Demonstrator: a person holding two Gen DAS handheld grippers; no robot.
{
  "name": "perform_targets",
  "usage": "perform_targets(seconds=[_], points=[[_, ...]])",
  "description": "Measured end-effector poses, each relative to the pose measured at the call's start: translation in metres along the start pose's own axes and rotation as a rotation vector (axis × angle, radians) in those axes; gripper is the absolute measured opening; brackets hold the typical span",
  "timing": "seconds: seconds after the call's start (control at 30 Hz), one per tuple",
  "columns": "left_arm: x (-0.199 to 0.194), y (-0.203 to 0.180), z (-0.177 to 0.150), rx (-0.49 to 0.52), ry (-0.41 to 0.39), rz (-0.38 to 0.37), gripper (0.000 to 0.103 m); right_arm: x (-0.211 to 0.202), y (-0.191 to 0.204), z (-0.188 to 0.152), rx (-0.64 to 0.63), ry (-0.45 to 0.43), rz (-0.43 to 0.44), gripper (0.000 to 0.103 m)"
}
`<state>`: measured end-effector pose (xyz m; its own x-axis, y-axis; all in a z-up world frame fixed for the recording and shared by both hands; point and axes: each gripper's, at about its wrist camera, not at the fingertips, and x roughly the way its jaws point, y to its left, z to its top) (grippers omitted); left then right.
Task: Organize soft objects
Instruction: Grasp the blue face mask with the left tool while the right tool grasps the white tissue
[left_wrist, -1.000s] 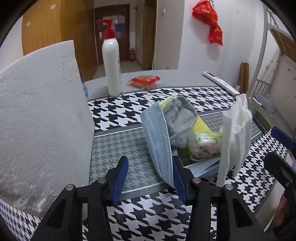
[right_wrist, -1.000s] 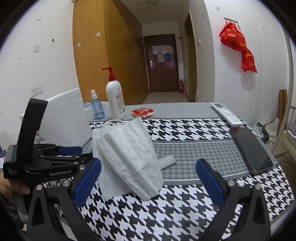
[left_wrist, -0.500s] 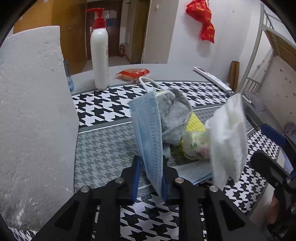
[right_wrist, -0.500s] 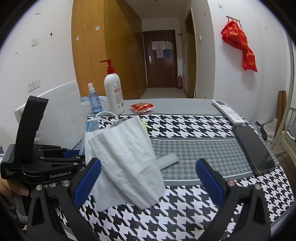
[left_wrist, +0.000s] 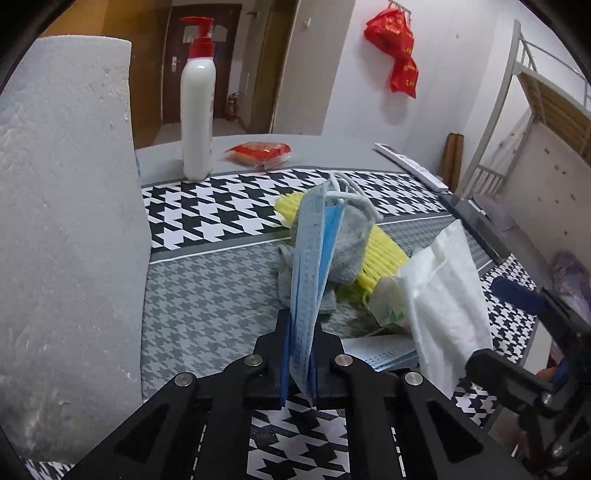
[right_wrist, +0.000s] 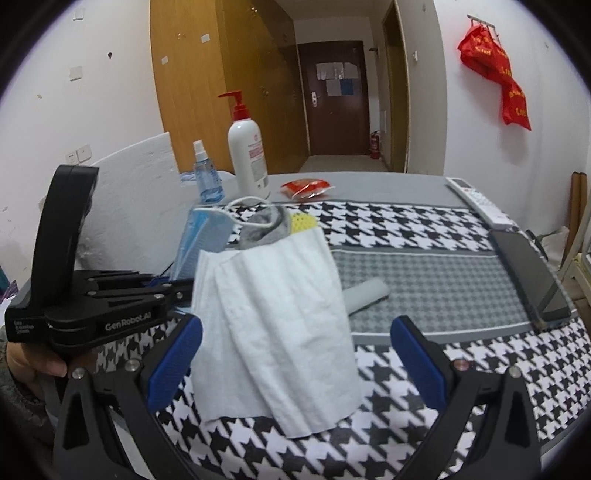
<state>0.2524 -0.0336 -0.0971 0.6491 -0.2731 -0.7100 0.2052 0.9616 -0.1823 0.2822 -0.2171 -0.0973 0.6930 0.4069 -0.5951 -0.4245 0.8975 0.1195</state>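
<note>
My left gripper (left_wrist: 298, 363) is shut on a blue face mask (left_wrist: 308, 266), which stands upright between the jaws; it also shows in the right wrist view (right_wrist: 201, 236). Behind it lie a grey cloth (left_wrist: 351, 240), a yellow ribbed cloth (left_wrist: 382, 253) and a small plastic bag (left_wrist: 386, 306). Another blue mask (left_wrist: 380, 352) lies flat on the mat. A white tissue (right_wrist: 273, 332) stands draped in front of my right gripper (right_wrist: 295, 363), which is open and empty; the tissue also shows in the left wrist view (left_wrist: 443, 306).
A white foam block (left_wrist: 62, 236) stands at the left. A pump bottle (right_wrist: 248, 151), a spray bottle (right_wrist: 205, 177) and a red packet (right_wrist: 306, 186) stand at the back. A remote (right_wrist: 476, 201), a phone (right_wrist: 530, 271) and a grey tube (right_wrist: 365, 295) lie to the right.
My left gripper closed on the blue mask and lifted it upright, away from the pile. My right gripper stayed open and rose slightly.
</note>
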Motion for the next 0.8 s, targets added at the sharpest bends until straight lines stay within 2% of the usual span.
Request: perform_targets(seconds=[0.2,0.3,0.57,0.7,0.8], points=[[-0.002,0.005,-0.001,-0.025,-0.004,-0.022,0.009,-0.001,0.007,-0.009,-0.021,0.034,-0.009,0.081],[-0.003,0.005,-0.002,-0.027,-0.005,-0.038,0.009,-0.001,0.011,-0.014,-0.029,0.051,-0.014,0.062],[-0.007,0.006,-0.003,-0.032,-0.022,-0.055,0.009,-0.007,0.017,-0.021,-0.048,0.065,-0.031,0.034],[-0.01,0.006,-0.004,-0.034,-0.034,-0.068,0.009,-0.009,0.017,-0.024,-0.049,0.07,-0.032,0.011],[-0.013,0.004,-0.004,-0.029,-0.05,-0.074,0.009,-0.015,0.013,-0.024,-0.013,0.041,-0.058,0.005]])
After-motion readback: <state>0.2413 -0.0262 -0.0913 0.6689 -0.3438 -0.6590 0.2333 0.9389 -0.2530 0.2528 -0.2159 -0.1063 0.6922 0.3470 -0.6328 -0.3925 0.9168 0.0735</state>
